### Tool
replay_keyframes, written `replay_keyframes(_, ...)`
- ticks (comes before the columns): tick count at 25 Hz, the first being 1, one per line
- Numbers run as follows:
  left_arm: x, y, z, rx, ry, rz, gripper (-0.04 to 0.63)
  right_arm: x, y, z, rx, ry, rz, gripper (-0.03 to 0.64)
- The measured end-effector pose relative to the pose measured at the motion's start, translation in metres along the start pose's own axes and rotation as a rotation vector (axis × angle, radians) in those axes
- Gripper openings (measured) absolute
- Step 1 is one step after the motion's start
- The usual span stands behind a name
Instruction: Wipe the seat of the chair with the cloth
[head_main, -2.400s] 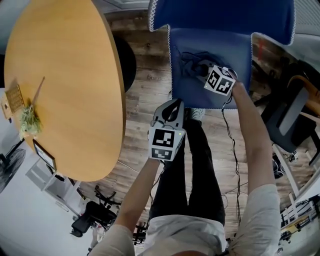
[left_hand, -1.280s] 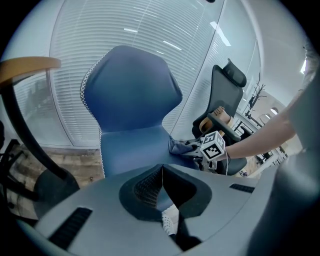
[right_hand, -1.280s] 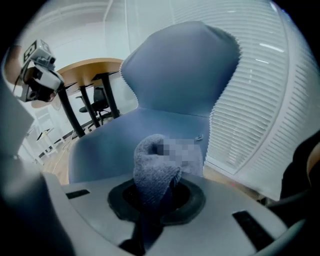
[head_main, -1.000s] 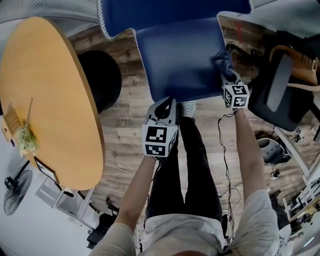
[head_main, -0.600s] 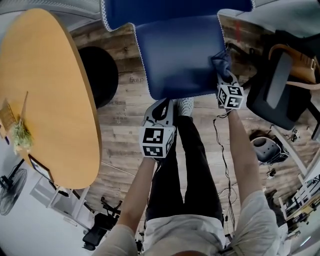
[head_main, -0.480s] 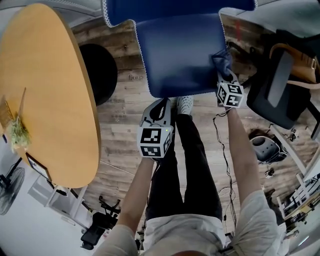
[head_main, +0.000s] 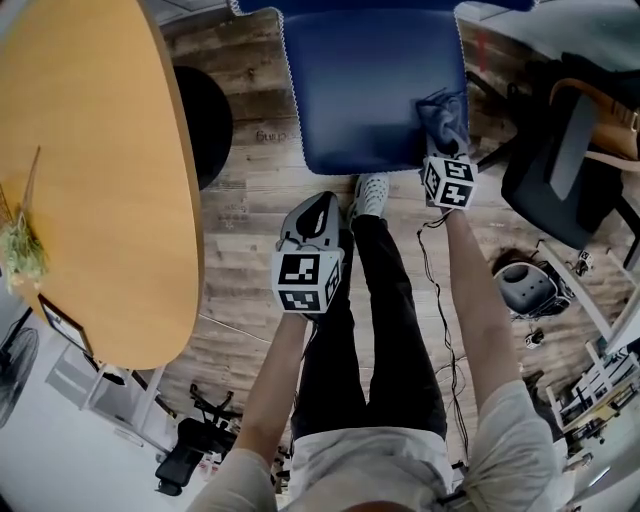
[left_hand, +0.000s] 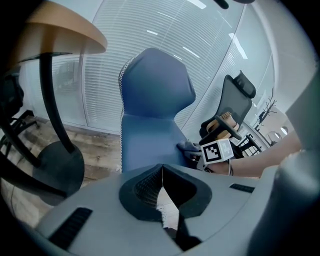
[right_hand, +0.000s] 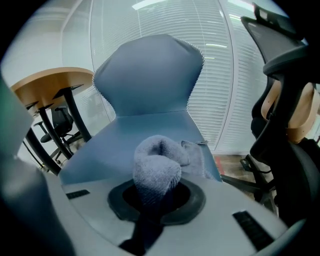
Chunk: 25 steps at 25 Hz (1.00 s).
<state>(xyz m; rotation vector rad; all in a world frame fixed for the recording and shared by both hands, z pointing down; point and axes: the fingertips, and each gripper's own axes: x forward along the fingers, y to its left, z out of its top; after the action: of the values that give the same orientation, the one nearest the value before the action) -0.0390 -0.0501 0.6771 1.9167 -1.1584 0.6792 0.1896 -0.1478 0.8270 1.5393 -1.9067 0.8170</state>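
Jaws of the right gripper (right_hand: 156, 202) clamp the cloth (right_hand: 158, 167) on the seat (right_hand: 112, 145).

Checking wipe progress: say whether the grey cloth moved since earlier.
Yes. The grey cloth moved rightward, from mid-seat to the right edge of the blue padded chair seat.

The head view looks steeply down on the chair (head_main: 375, 90) and bench (head_main: 90, 150). The left gripper view faces the chair's front from low, near by. The right gripper view sits closer, at the seat's edge. All three share the chair.
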Motion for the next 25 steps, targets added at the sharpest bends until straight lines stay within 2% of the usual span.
replay_keyframes(5, -0.009, -0.002, -0.003, 0.016, -0.002, -0.01, 0.028, -0.001, 0.026, -0.007, -0.003, 0.021, 0.036, 0.048)
replay_keyframes(12, -0.024, 0.005, -0.009, 0.042, -0.001, -0.012, 0.028, -0.001, 0.059, -0.01, 0.025, -0.008, 0.025, 0.048)
replay_keyframes(20, -0.038, 0.011, -0.028, 0.034, 0.008, -0.01, 0.028, 0.0, 0.066, -0.011, 0.026, -0.015, -0.033, 0.048)
replay_keyframes(25, -0.043, 0.018, -0.031, 0.031, 0.002, -0.001, 0.028, 0.0, 0.087, -0.01, 0.037, -0.016, -0.007, 0.048)
